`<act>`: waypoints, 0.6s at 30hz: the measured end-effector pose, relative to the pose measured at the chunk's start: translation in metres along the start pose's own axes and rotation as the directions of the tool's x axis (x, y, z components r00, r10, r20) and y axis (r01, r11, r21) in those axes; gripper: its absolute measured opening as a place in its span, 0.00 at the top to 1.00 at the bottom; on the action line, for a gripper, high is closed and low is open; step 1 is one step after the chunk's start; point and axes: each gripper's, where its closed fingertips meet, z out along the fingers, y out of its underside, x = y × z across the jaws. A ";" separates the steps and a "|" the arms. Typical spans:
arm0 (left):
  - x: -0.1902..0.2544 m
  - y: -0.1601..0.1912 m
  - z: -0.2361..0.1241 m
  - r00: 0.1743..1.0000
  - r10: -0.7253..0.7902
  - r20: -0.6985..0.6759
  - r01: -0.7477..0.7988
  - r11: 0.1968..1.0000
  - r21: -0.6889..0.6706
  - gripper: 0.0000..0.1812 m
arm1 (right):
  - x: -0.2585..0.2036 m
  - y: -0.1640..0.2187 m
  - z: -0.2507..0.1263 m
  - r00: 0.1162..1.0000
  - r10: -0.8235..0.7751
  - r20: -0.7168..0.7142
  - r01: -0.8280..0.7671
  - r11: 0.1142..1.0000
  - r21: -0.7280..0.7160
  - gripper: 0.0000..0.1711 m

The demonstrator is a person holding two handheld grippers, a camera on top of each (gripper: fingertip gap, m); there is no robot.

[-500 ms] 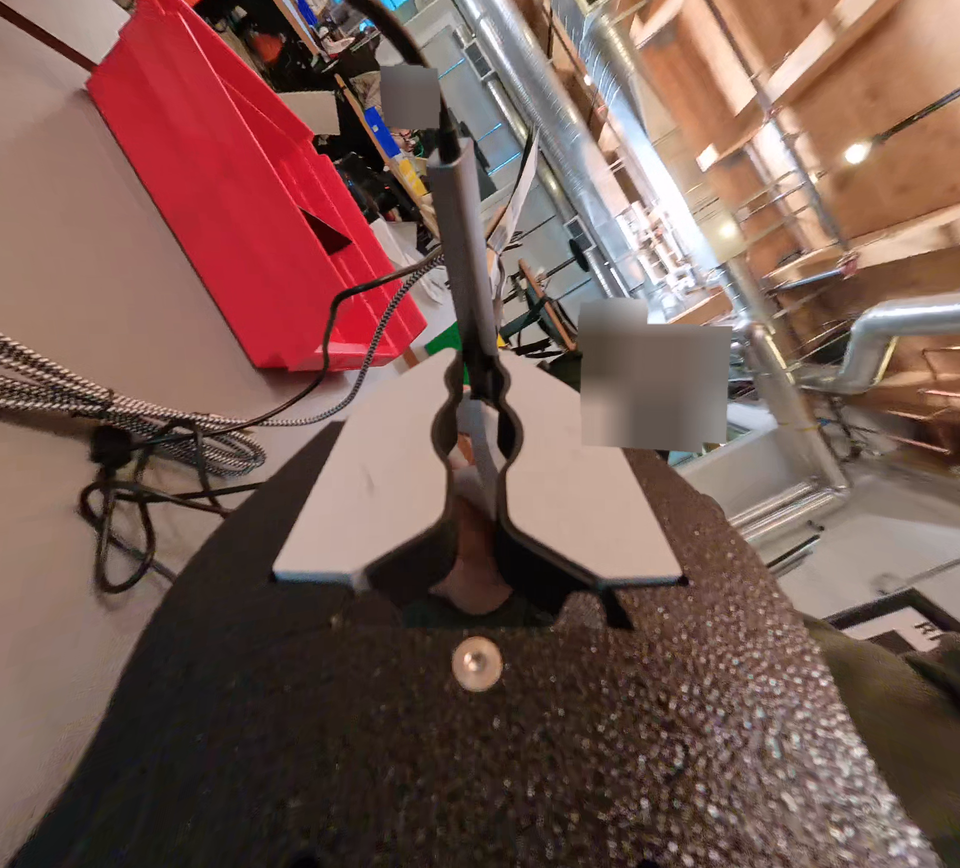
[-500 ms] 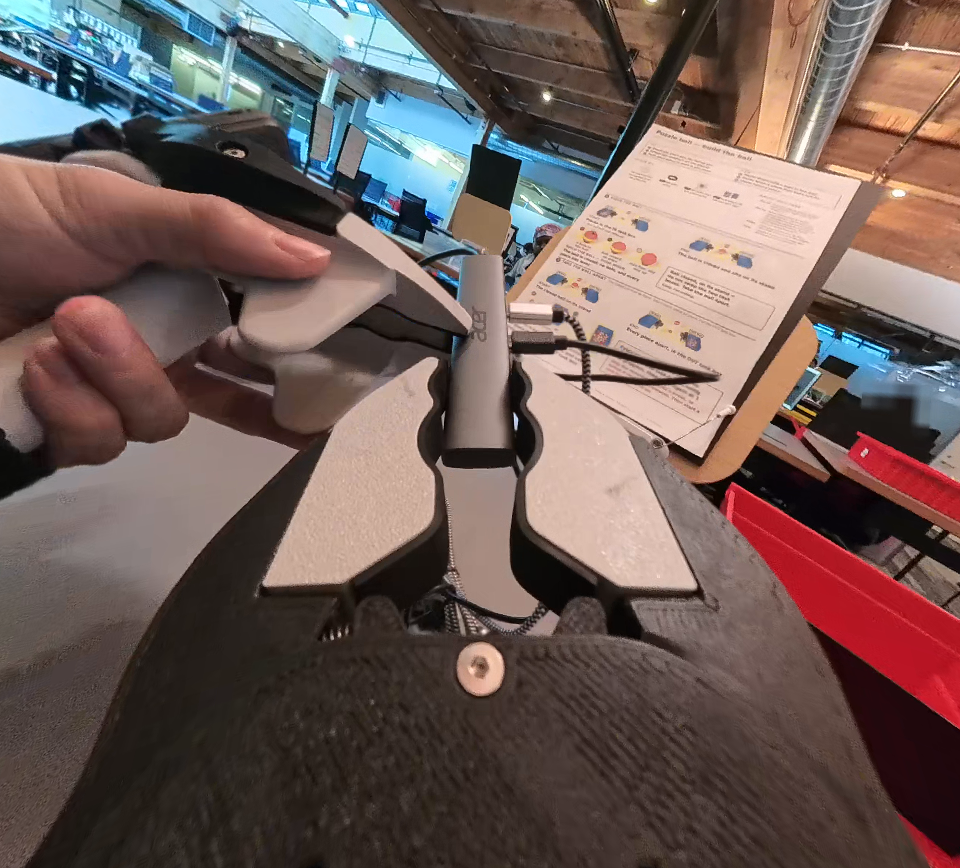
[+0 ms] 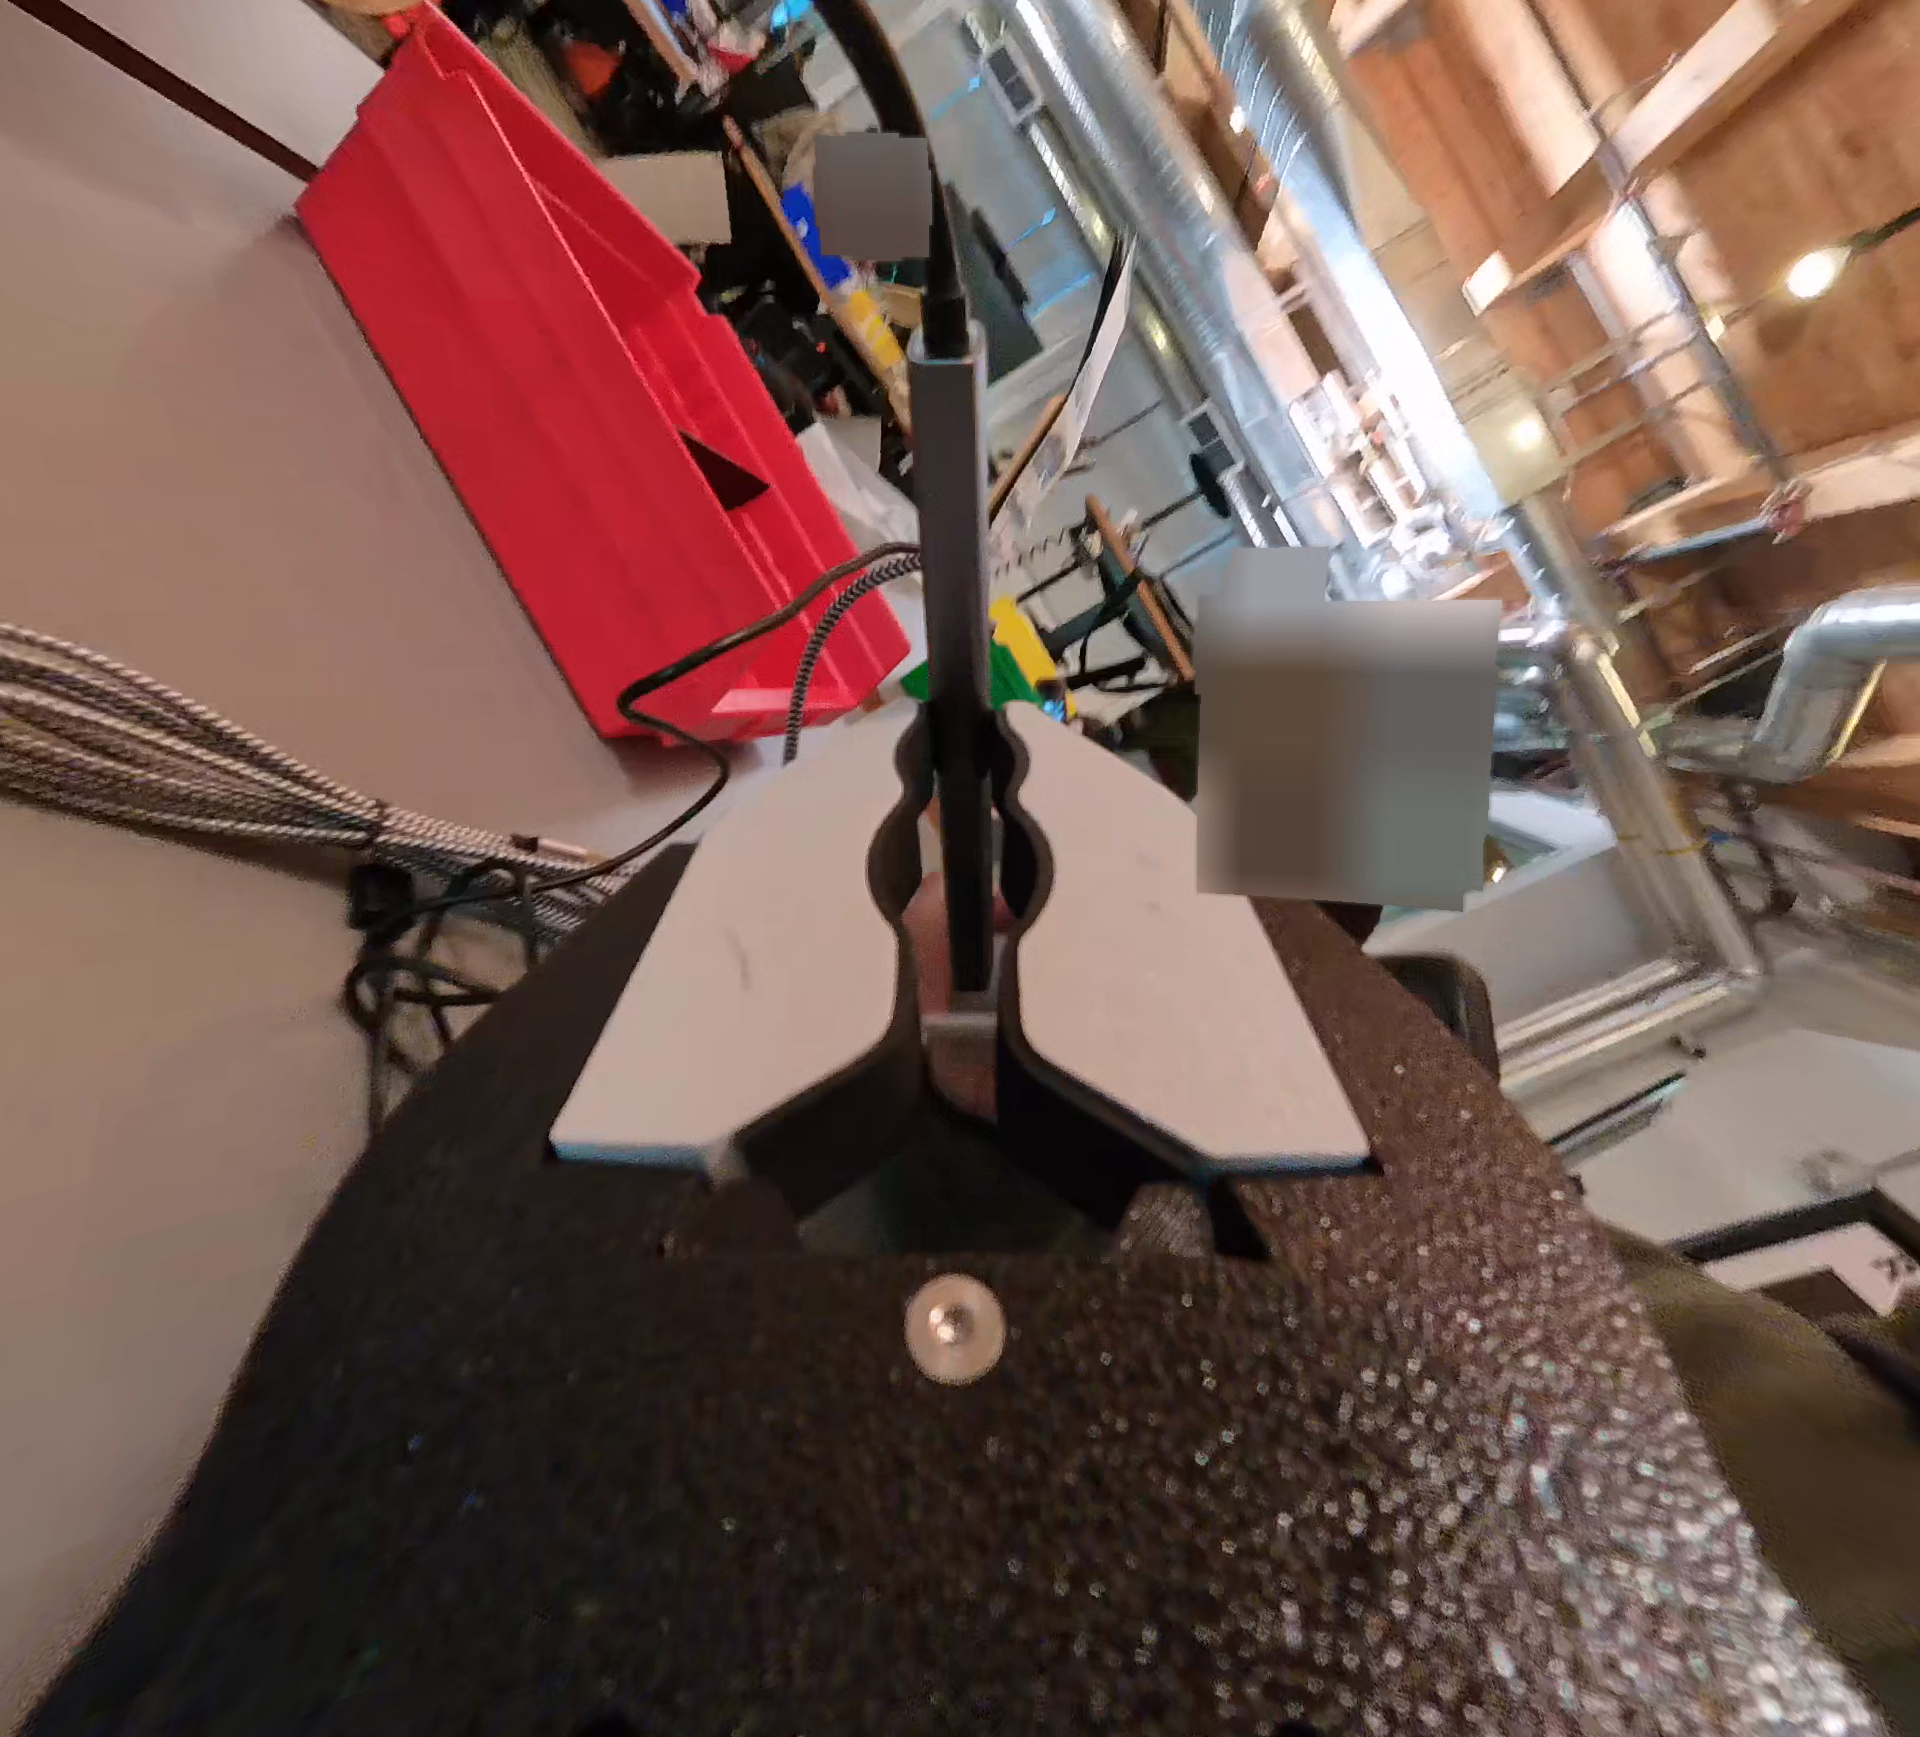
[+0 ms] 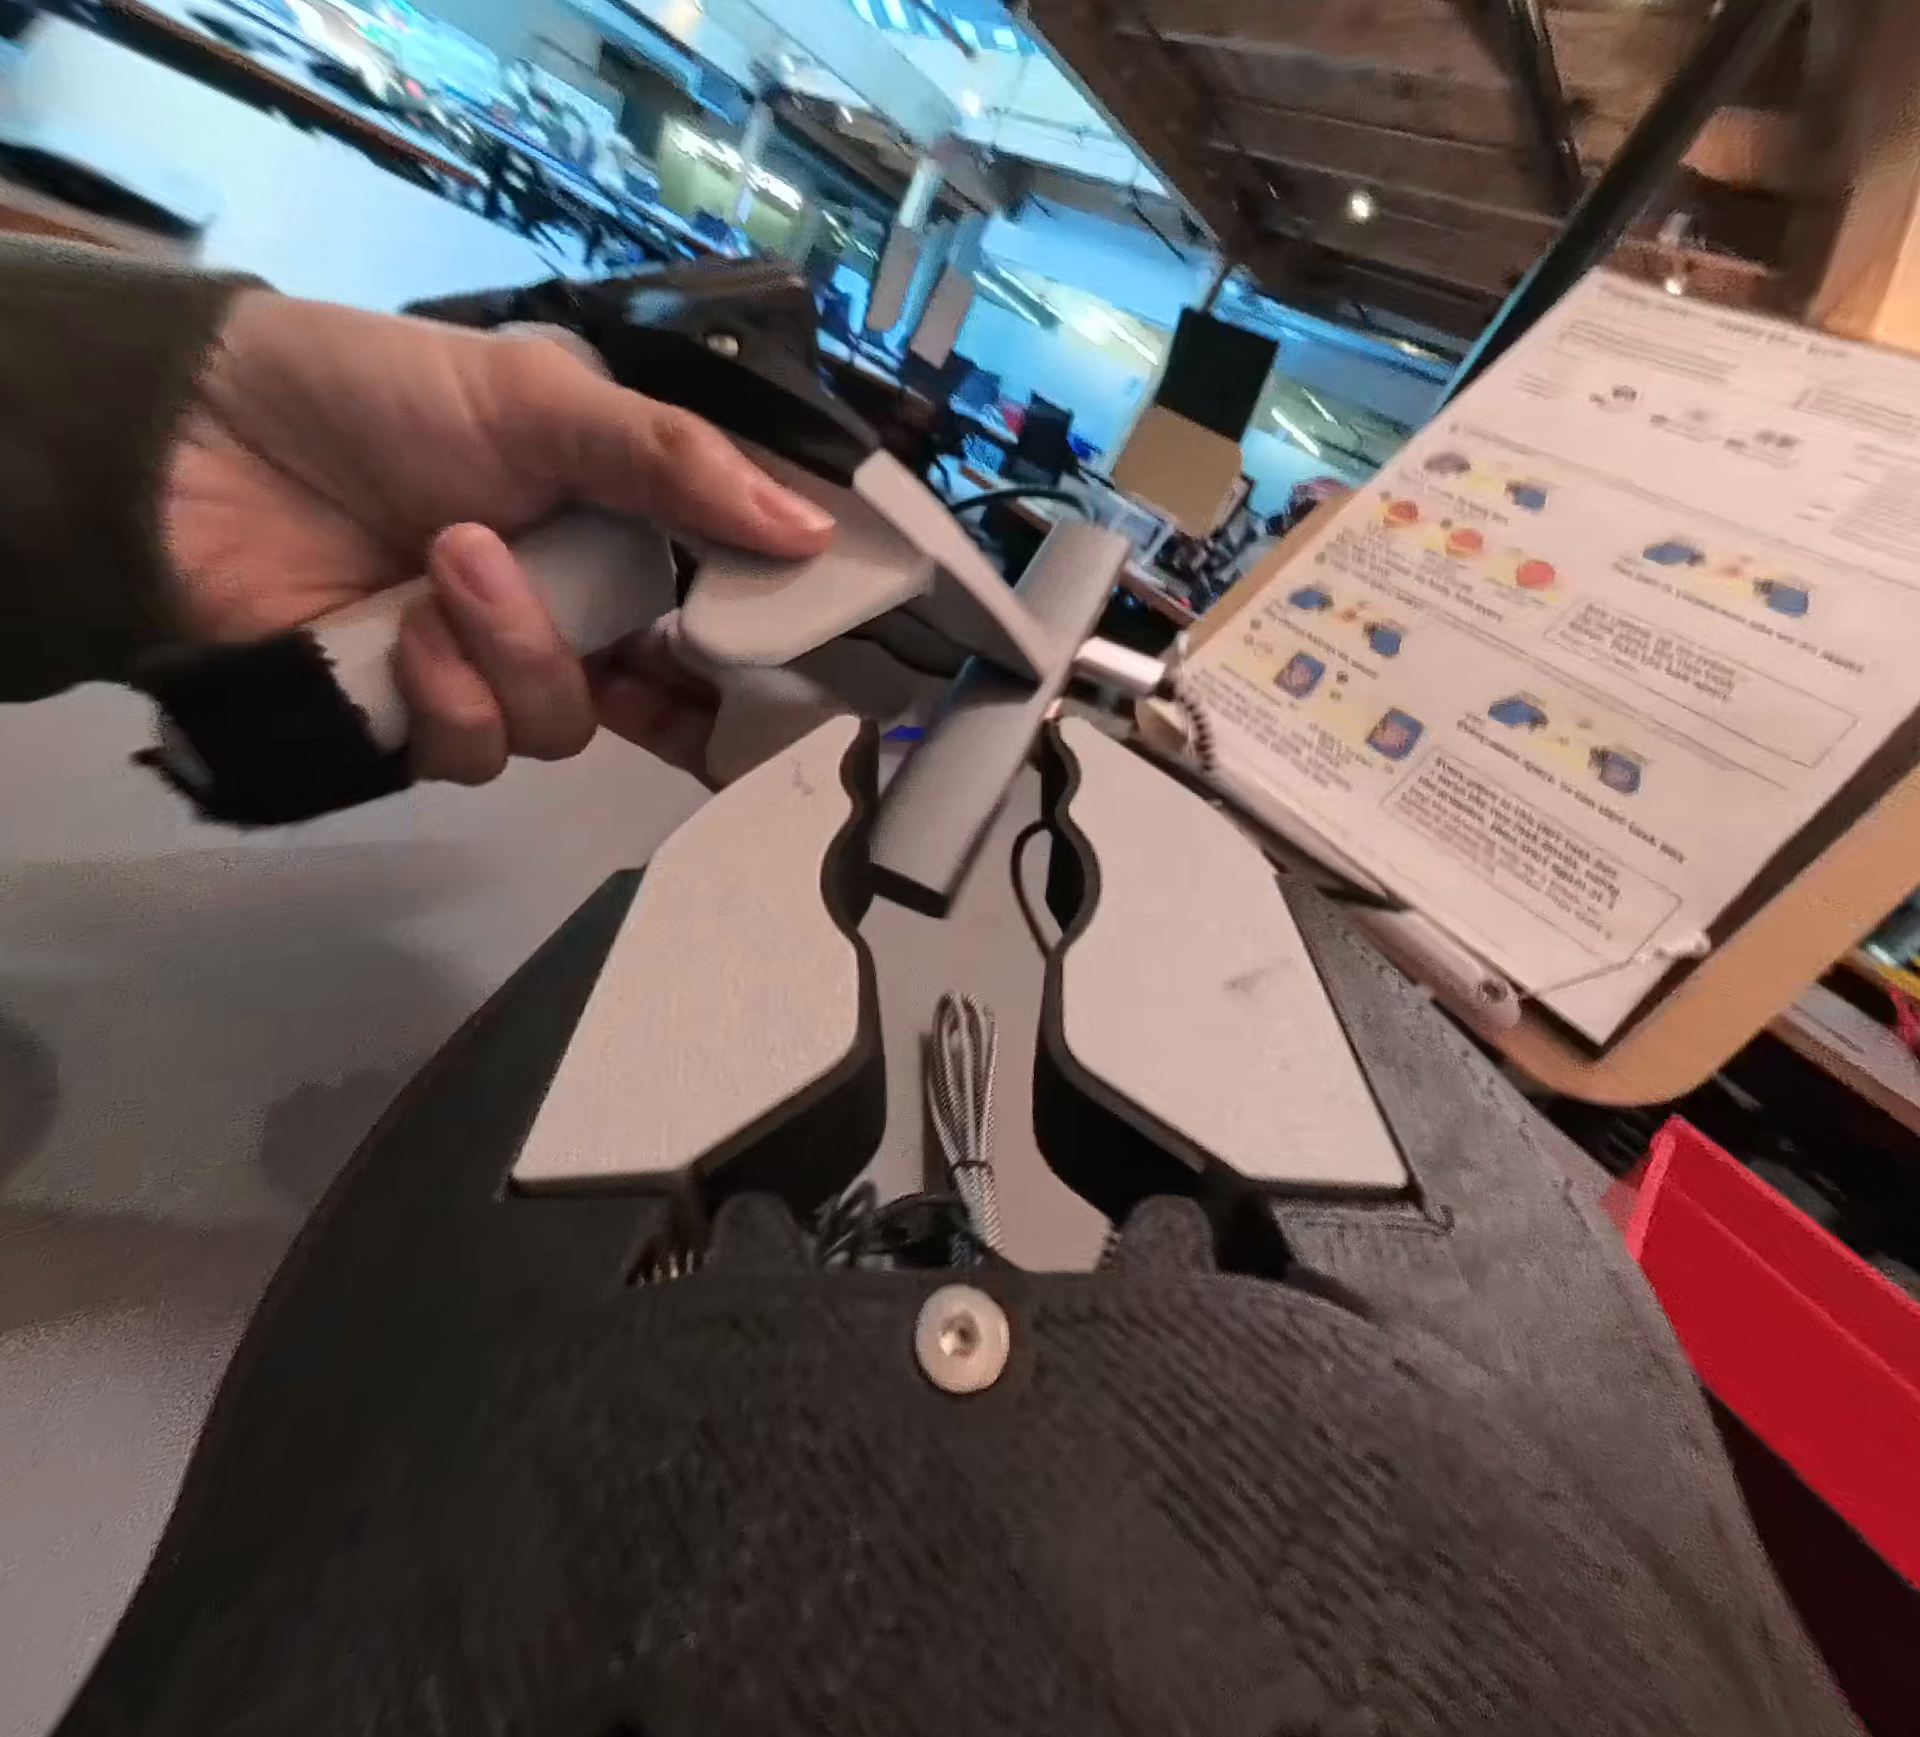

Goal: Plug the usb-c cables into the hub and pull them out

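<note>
Left wrist view: left tongs [image 3: 961, 752] clamped on hub [image 3: 951, 544]; right tongs [image 4: 956, 752] apart; red bin [image 3: 582, 399] behind.

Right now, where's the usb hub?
The grey hub is off the table, clamped between the left gripper fingers; in the right wrist view it tilts just ahead of the open right gripper, beside the instruction sheet.

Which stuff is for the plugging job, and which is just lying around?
For the job:
hub
braided cable
left tool, gripping the hub
right tool

Just lying about:
red bin
clipboard
</note>
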 end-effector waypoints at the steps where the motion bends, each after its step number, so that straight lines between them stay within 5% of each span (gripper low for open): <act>1: -0.001 -0.002 -0.003 1.000 0.012 0.010 -0.012 0.999 -0.043 0.95 | 0.007 -0.008 -0.004 1.000 -0.006 -0.003 0.007 1.000 0.026 0.83; 9: 0.003 0.033 -0.019 0.997 0.028 -0.071 -0.057 0.892 -0.449 0.94 | 0.000 0.000 -0.015 0.972 -0.150 0.178 0.151 0.989 0.013 0.88; 18: -0.007 0.052 -0.028 0.996 -0.001 -0.088 -0.051 0.812 -0.582 0.94 | -0.023 0.016 -0.014 0.922 -0.240 0.303 0.264 0.964 -0.041 0.90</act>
